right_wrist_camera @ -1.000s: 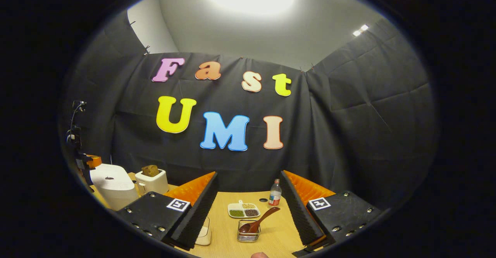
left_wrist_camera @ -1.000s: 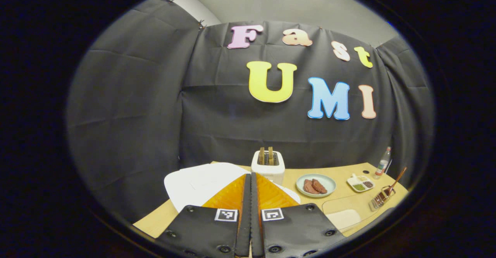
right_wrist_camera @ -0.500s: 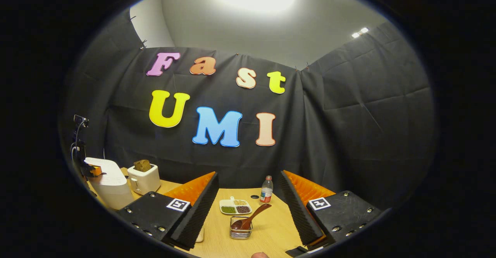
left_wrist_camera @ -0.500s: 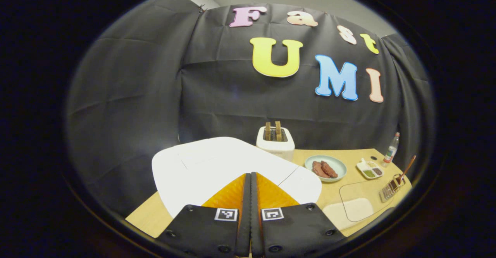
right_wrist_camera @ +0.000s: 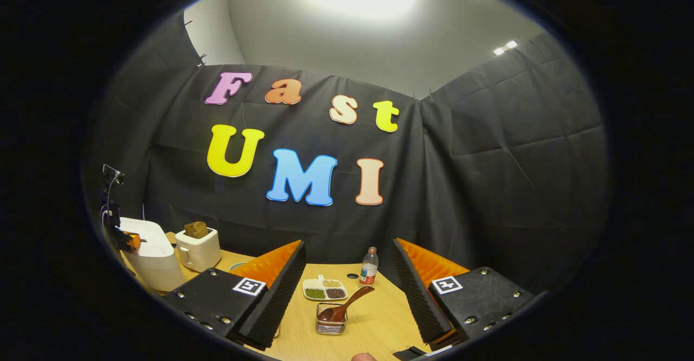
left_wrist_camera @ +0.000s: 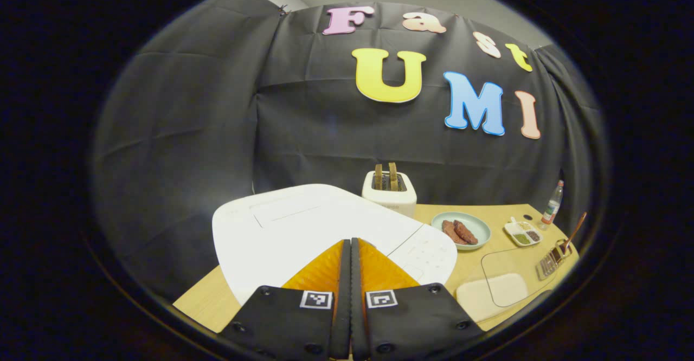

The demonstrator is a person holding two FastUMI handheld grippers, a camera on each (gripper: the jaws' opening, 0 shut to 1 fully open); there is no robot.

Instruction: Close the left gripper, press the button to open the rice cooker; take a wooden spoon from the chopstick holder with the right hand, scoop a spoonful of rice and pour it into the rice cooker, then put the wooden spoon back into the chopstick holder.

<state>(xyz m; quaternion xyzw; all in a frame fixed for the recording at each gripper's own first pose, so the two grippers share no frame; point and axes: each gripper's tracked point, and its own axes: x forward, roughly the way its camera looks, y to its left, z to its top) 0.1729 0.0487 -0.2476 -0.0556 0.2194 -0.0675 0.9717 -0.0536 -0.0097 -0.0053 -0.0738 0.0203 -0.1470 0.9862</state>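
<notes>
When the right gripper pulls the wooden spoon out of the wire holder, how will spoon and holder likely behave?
The wooden spoon looks rigid, so it should lift without bending. It leans with its handle past the rim of the chopstick holder, so a sideways pull may tip or drag that small, probably light wire basket. The right gripper is open.

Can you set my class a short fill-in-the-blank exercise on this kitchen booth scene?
1. The left gripper is ____ above the white rice cooker.
2. The wooden spoon stands in the wire ____.
3. The right gripper is ____, with nothing between its fingers.
4. Two slices of bread stick up from the ____.

Missing words: shut; chopstick holder; open; toaster.
</notes>
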